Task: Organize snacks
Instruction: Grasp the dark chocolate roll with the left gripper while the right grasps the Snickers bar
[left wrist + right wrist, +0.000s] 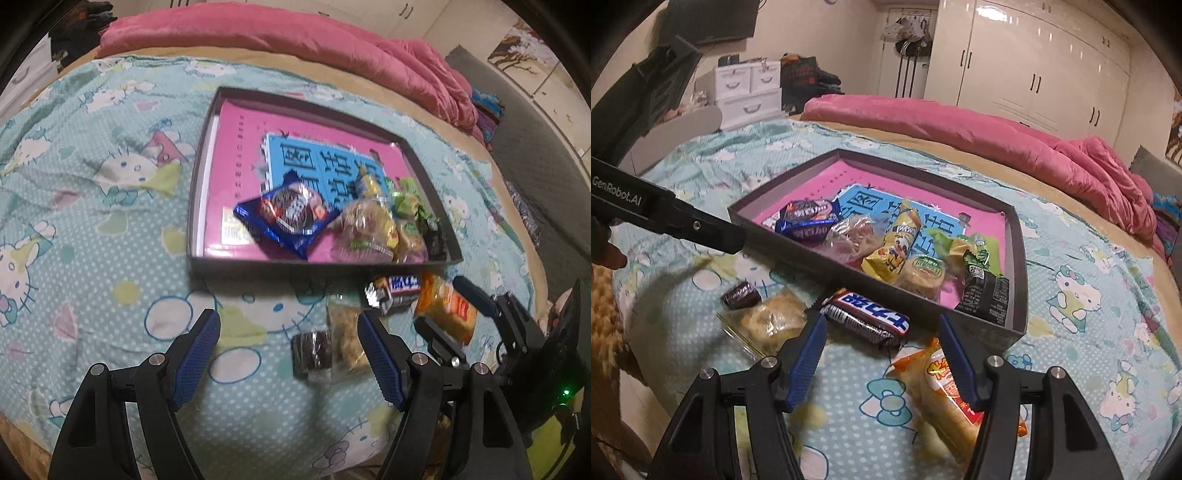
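A dark shallow tray (321,263) (1017,258) lies on the bed with a pink book in it. A blue cookie pack (291,218) (809,218) and several yellow, green and black snack packs sit on the book. My left gripper (288,317) is open over the sheet. A dark round snack (312,354) and a clear-wrapped pastry (347,336) lie between its fingers, untouched. My right gripper (882,325) is open too. A chocolate bar (866,314) (395,291) lies just past its tips, and an orange packet (942,398) (454,314) lies by its right finger.
The bed has a teal cartoon-cat sheet (92,221), with a pink blanket (997,133) bunched along its far side. White wardrobes (1034,74) and a small drawer unit (746,92) stand beyond. The left tool's black body (665,214) crosses the right wrist view.
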### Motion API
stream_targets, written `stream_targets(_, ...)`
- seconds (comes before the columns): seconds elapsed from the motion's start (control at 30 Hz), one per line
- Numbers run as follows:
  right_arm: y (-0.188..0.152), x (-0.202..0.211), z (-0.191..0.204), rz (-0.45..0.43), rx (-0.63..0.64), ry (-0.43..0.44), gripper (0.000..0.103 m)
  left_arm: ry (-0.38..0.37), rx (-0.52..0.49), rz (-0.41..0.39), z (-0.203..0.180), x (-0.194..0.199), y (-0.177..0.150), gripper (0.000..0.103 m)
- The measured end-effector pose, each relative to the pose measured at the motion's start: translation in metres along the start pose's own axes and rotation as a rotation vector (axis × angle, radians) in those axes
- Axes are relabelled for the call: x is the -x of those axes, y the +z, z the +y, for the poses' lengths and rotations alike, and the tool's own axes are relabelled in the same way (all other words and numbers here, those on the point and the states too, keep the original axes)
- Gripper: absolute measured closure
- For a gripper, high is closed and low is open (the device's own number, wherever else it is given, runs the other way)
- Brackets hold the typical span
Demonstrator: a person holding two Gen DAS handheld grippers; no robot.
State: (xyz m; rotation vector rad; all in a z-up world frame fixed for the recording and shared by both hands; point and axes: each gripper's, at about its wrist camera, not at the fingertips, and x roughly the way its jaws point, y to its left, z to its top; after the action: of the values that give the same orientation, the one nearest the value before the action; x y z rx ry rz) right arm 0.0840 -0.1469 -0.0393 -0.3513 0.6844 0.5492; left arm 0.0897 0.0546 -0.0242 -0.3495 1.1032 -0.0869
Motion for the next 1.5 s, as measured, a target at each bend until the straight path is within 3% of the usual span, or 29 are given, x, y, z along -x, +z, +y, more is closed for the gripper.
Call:
stream_targets(0.37,-0.009,-0.015,0.021,0.041,0.142,-0.077,0.041,0.005,-0.014,0.103,-0.004,-0.026,-0.015,0.025)
stream_targets(0.57,-0.012,-0.023,0.023,0.048,0.163,-0.095,0.041,-0.005,0.000,0.110,-0.004,-0.033,-0.017,0.025)
stream_targets(0.67,-0.012,-0.027,0.024,0.044,0.170,-0.102,0.041,0.014,-0.007,0.111,-0.003,-0.036,-0.018,0.034)
stream_targets(0.77,-0.012,-0.029,0.027,0.038,0.189,-0.112,0.041,0.003,-0.010,0.108,-0.002,-0.037,-0.017,0.037)
stream_targets(0.9,-0.012,-0.033,0.032,0.026,0.231,-0.143,0.041,-0.024,-0.019,0.109,-0.006,-0.039,-0.015,0.049)
stream_targets(1.17,-0.011,-0.043,0.043,0.011,0.303,-0.189,0.042,-0.026,-0.027,0.119,-0.013,-0.047,-0.014,0.052)
stream_targets(1.43,-0.010,-0.048,0.054,0.004,0.347,-0.185,0.061,-0.018,-0.026,0.122,-0.013,-0.050,-0.014,0.056)
stream_targets(1.5,-0.008,-0.045,0.050,0.007,0.314,-0.144,0.069,-0.022,-0.021,0.123,-0.011,-0.051,-0.014,0.060)
